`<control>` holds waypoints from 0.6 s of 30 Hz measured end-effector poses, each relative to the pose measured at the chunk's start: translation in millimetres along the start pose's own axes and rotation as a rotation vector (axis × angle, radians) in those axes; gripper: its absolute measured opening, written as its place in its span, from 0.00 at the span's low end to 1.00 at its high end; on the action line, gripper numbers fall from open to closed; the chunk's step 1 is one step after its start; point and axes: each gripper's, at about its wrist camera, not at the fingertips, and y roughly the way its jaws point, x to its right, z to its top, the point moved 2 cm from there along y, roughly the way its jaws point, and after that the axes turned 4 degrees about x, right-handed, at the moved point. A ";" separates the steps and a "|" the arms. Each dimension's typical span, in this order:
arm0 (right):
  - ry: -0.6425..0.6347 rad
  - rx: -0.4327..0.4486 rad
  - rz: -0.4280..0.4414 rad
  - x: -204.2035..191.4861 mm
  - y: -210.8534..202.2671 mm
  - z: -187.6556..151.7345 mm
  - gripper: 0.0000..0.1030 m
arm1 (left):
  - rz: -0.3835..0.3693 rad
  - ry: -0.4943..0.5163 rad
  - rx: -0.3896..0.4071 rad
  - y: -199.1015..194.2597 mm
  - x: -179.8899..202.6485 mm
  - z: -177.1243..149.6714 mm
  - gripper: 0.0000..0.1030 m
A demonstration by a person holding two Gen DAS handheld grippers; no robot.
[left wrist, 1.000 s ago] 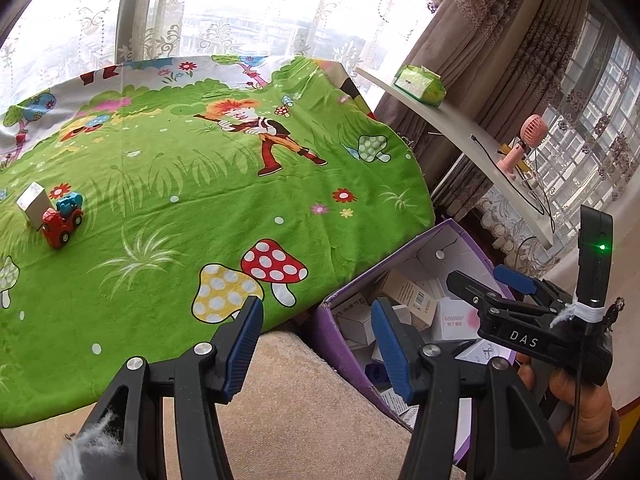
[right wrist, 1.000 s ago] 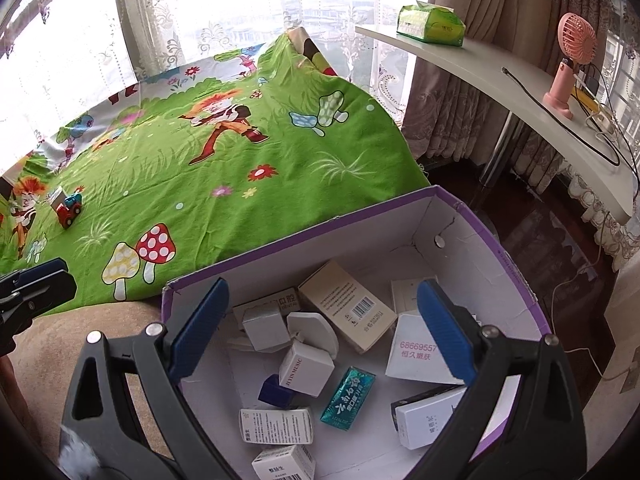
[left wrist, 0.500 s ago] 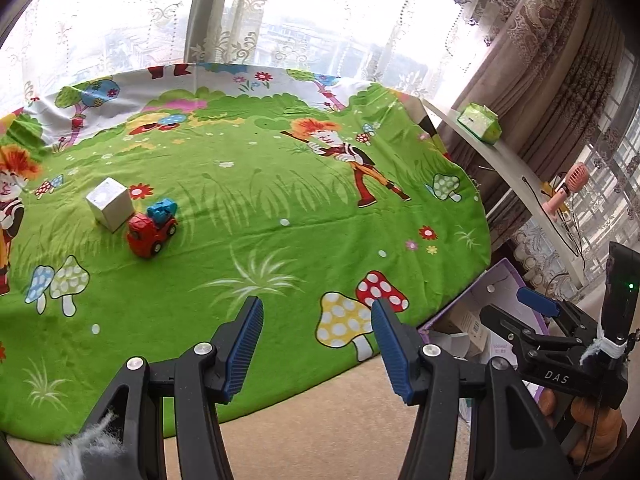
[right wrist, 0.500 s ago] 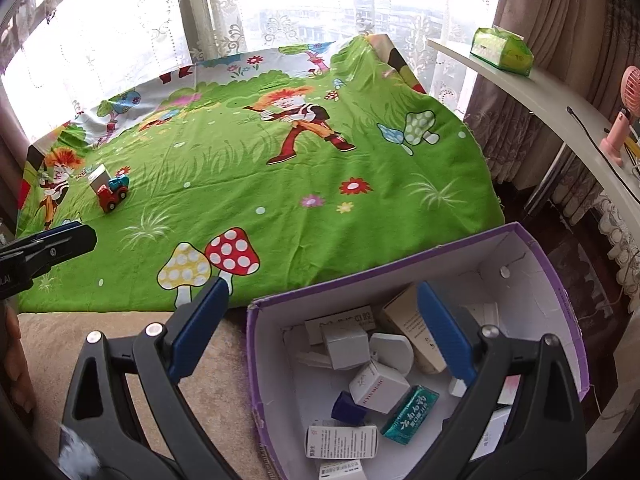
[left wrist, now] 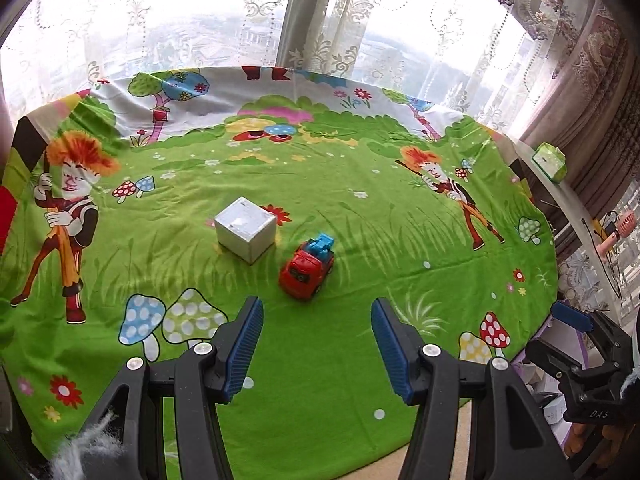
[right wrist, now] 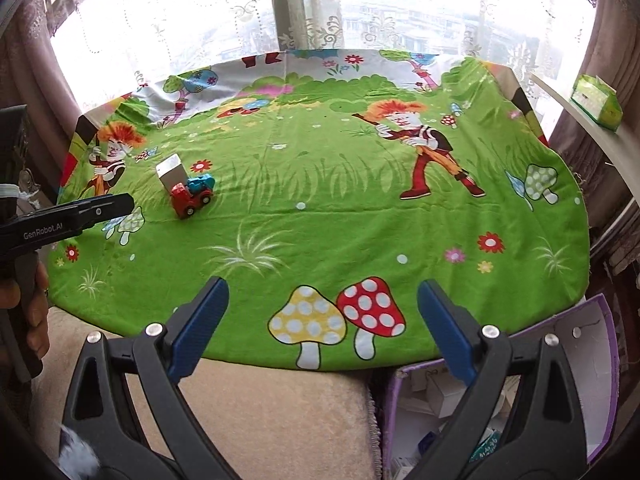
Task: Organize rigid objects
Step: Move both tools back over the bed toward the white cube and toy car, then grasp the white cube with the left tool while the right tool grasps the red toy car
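1. The left claw (left wrist: pixel 317 344) is held spread, with nothing between its jaws, above the green cloth (left wrist: pixel 360 240) on the surface.
2. A red truck (left wrist: pixel 307 269) is seen just ahead of it, with a white cube (left wrist: pixel 245 229) just beside the truck.
3. The right claw (right wrist: pixel 322 326) is likewise spread and empty, over the cloth's near edge.
4. A purple box (right wrist: pixel 600 364) holding small cartons is set below that edge, at the right.

purple box (right wrist: pixel 600 380): cut by frame bottom, part hid behind right gripper (right wrist: pixel 322 326) finger; small cartons inside too small to read | left view: box mostly behind that gripper | pink fan (left wrist: pixel 618 230): clipped at right edge; detail unclear
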 end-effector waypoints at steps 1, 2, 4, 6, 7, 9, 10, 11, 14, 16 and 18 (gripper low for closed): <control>-0.010 -0.002 0.011 -6.9 4.5 3.3 0.94 | 0.006 0.000 0.000 2.3 -5.4 2.3 0.56; -0.021 -0.004 0.021 -13.4 8.9 6.4 0.94 | 0.010 0.000 -0.001 4.9 -10.1 4.7 0.56; -0.041 -0.014 0.038 -25.3 18.3 11.8 0.94 | 0.017 0.009 -0.005 10.5 -17.5 8.9 0.56; -0.059 -0.020 0.063 -35.5 27.6 17.1 0.94 | 0.021 0.025 -0.007 17.2 -23.7 13.2 0.56; -0.074 -0.022 0.075 -40.9 32.6 19.6 0.94 | 0.025 0.031 -0.011 21.3 -26.6 15.2 0.56; -0.107 -0.035 0.086 -50.9 43.0 23.3 0.94 | 0.025 0.038 -0.017 29.5 -31.6 19.5 0.56; -0.120 -0.044 0.093 -55.6 48.7 25.0 0.94 | 0.023 0.046 -0.020 33.8 -33.1 21.5 0.56; -0.130 -0.049 0.105 -59.7 53.7 26.8 0.94 | 0.022 0.057 -0.024 38.3 -33.9 23.3 0.56; -0.175 -0.059 0.142 -71.1 66.0 31.5 0.94 | 0.030 0.097 -0.034 51.1 -35.2 28.5 0.56; -0.220 -0.064 0.163 -78.3 74.8 34.7 0.94 | 0.039 0.120 -0.038 59.2 -36.8 32.8 0.56; -0.270 -0.074 0.177 -84.3 84.4 36.8 0.94 | 0.043 0.140 -0.040 66.4 -39.3 36.8 0.56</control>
